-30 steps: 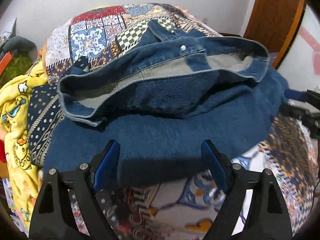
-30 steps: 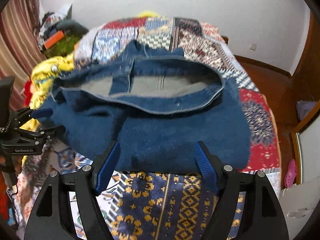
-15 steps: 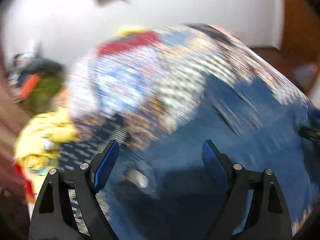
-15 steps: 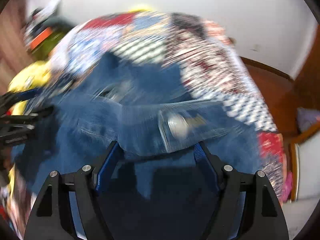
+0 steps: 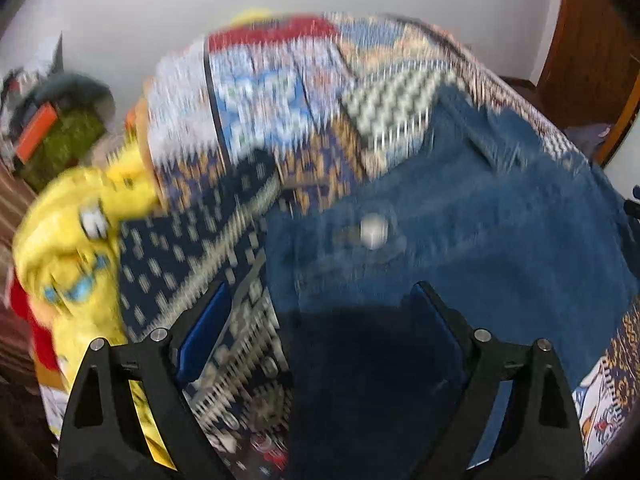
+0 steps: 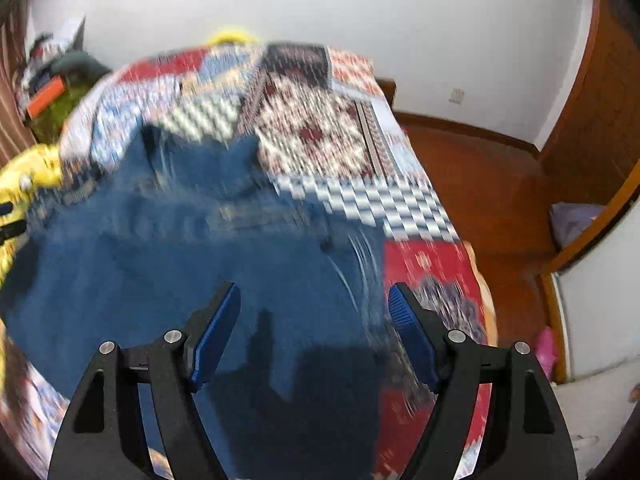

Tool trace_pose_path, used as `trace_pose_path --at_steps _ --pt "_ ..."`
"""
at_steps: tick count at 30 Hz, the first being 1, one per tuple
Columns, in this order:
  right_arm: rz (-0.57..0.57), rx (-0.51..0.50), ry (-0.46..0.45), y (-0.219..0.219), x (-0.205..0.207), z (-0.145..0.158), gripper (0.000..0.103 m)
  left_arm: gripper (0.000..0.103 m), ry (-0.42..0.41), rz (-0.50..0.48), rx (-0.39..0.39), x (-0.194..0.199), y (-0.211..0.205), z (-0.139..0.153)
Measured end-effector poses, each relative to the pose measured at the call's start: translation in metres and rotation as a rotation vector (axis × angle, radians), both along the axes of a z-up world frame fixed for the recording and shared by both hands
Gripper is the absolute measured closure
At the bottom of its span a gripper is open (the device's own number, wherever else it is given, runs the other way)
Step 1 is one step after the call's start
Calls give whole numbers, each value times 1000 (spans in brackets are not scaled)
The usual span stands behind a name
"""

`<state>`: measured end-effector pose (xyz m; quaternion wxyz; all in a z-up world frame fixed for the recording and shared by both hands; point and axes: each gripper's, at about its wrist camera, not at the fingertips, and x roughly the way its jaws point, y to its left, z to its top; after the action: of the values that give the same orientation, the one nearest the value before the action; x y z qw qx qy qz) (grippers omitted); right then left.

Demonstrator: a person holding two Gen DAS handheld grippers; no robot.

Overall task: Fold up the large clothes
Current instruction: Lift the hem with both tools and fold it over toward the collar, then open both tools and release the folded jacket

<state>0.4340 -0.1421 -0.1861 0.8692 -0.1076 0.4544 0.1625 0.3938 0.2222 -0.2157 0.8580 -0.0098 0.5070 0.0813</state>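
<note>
- The jeans (image 5: pixel 460 240) lie spread on the bed (image 5: pixel 280 92), over its patchwork cover, filling the near half of both views. The frames are motion-blurred, so folds and seams are hard to read.
- A pale metal button (image 5: pixel 374 232) shows on the denim ahead of the left gripper (image 5: pixel 320 340), which suggests the waistband end lies on top there; I cannot tell exactly how the layers sit.
- Spreading the denim broad and flat on the bed likely serves the fold: it gives both tools a free edge to reach.
- The left gripper hangs low over the jeans' left edge, jaws wide apart and holding nothing. Its left pad is over the bed cover, its right pad over denim, so it straddles the edge.
- The right gripper (image 6: pixel 314 340) hangs over the jeans' right side, jaws also spread with nothing between them. Its right pad is over the red patch of the cover.
- Both tools point forward and down along the bed, roughly side by side.
- A yellow garment (image 5: pixel 76 240) is heaped at the bed's left side, just beside the jeans.
</note>
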Motion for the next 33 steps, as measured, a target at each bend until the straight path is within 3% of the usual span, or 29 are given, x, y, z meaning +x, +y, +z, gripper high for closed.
trace_pose_path --at_steps 3,5,9,13,19,26,29,33 --pt "4 -28 14 -4 -12 -8 30 12 1 16 -91 -14 -5 -14" --pt "25 -22 6 -1 -24 -8 30 12 -13 22 -109 -23 -13 -21" --pt "111 37 -14 24 -49 1 30 11 -49 -9 -23 -40 -31 -28" --pt "198 81 -15 58 -67 2 29 11 -54 24 -4 -54 -23 -28" --pt "278 -12 1 87 -82 -27 28 7 -74 40 12 -85 -6 -28" --pt "199 29 45 33 -82 -22 19 7 -117 140 -8 -122 9 -21" --pt "109 -23 22 5 -85 -19 19 7 -125 181 -18 -137 15 -20" --pt "-7 -24 47 -36 -86 -17 19 7 -105 243 34 -156 22 -21"
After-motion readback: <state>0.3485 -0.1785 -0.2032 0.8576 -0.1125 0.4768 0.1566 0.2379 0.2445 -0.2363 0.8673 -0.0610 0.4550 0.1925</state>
